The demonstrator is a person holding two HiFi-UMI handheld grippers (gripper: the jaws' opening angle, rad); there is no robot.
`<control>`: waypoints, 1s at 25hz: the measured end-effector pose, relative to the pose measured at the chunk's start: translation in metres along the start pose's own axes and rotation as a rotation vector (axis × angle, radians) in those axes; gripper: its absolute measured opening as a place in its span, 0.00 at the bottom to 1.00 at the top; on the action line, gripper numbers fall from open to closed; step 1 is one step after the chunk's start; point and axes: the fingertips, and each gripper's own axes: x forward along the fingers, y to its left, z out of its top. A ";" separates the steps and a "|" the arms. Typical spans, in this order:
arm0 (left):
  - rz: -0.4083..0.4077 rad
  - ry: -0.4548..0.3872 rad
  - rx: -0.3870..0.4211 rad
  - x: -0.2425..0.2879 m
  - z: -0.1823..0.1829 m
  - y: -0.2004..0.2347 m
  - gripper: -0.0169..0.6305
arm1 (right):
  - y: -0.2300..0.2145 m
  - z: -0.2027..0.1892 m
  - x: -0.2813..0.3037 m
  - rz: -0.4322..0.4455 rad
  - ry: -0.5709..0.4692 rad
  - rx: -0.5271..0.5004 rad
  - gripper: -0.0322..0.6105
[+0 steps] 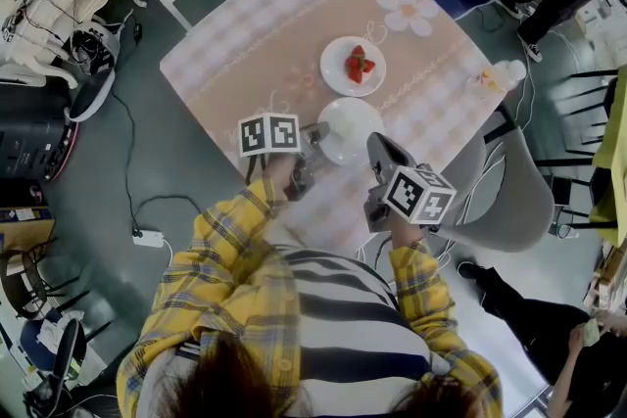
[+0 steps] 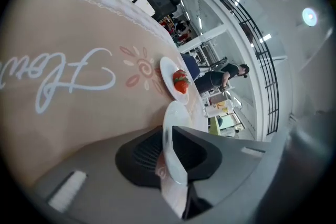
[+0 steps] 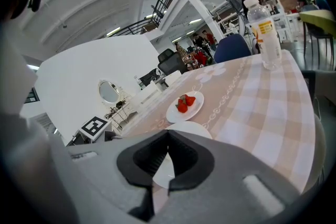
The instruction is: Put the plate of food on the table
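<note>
The left claw [image 2: 169,139] grips the empty plate [image 1: 350,127] by its rim, the right claw [image 3: 168,134] is closed on nothing; a slip could knock the strawberry plate [image 1: 353,66].

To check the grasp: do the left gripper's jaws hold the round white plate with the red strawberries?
No, the left gripper clamps the empty round white plate; the strawberry plate lies free beyond it.

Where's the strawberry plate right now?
The strawberry plate sits on the table, mid-frame in the head view, just beyond the empty plate that the left gripper pinches; bottle to its right.
</note>
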 end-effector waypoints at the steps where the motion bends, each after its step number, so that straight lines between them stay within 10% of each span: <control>1: -0.002 0.023 0.021 0.000 -0.002 -0.001 0.14 | 0.000 0.000 0.000 0.000 0.000 0.001 0.05; 13: 0.228 0.147 0.511 -0.009 0.006 0.008 0.09 | 0.003 -0.002 0.002 0.009 0.003 0.004 0.05; 25: 0.185 -0.148 0.595 -0.041 0.021 -0.020 0.03 | 0.002 -0.007 -0.002 0.001 0.008 -0.009 0.05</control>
